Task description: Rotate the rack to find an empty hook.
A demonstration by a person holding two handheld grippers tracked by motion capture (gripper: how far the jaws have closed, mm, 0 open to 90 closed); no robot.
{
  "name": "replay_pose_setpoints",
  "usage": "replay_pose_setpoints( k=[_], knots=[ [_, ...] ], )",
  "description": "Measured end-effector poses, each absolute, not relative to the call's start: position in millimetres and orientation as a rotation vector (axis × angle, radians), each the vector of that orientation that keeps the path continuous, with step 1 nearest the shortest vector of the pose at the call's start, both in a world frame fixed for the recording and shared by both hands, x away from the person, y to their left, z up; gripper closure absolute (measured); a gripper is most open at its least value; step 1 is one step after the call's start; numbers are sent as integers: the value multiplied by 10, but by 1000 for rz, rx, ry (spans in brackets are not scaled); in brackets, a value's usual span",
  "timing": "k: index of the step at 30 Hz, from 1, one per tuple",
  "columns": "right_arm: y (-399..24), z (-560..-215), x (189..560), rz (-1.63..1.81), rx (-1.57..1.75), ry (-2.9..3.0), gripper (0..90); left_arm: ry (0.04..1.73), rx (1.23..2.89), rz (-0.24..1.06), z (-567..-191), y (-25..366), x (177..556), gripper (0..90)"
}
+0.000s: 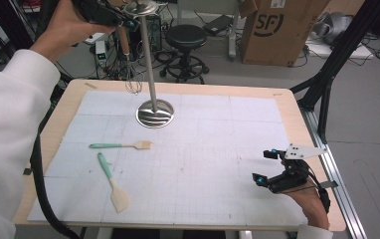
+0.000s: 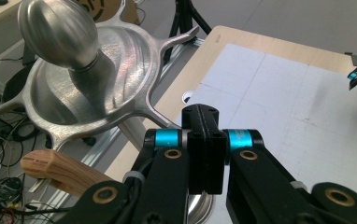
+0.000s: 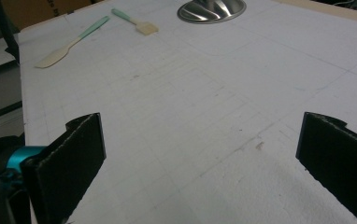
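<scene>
- left gripper [image 1: 130, 22] is raised high over the far left part of the table [image 1: 288, 99], at the crown of the metal stand [image 1: 148, 59]; in the left gripper view its jaws are pressed flat together, with nothing visible between the pads
- the whisk [image 1: 124, 44] hangs upright just below that gripper, wooden handle up and wire head down, left of the stand's pole; its long axis runs nearly parallel to the pole
- in the left gripper view the wooden handle [image 2: 60, 170] lies low and to the left of the closed jaws, under one of the crown's hook arms [image 2: 92, 88]; whether it hangs from a hook or from the gripper, i cannot tell
- the stand's round base [image 1: 154, 114] sits toward the far edge of the white mat [image 1: 228, 149], left of centre
- right gripper [image 1: 261, 166] rests low near the near right corner, jaws spread wide and empty, pointing across the mat toward the base [image 3: 211, 10]
- a spatula [image 1: 113, 181] and a brush [image 1: 123, 145], both green-handled, lie flat near the near left corner, apart from each other
- judgement: the left hand is by far the nearer to the whisk; any coming move turns on the handle sitting beside and below the jaws, not between them
</scene>
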State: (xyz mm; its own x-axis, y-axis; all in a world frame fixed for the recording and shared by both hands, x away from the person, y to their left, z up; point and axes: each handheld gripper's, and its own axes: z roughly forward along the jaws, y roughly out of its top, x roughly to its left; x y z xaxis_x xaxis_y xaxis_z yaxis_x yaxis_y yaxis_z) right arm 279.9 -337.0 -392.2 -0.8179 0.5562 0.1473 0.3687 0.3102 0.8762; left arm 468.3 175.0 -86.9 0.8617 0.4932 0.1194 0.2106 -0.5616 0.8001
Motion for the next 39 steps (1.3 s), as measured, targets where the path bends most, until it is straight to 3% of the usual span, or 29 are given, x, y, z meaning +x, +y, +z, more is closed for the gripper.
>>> replay_pose_setpoints(
  k=[39],
  knots=[
    [-3363, -3923, 2804, 1536, 840, 2393, 1, 501, 2180, 422, -837, 1671, 4579, 900]
  ],
)
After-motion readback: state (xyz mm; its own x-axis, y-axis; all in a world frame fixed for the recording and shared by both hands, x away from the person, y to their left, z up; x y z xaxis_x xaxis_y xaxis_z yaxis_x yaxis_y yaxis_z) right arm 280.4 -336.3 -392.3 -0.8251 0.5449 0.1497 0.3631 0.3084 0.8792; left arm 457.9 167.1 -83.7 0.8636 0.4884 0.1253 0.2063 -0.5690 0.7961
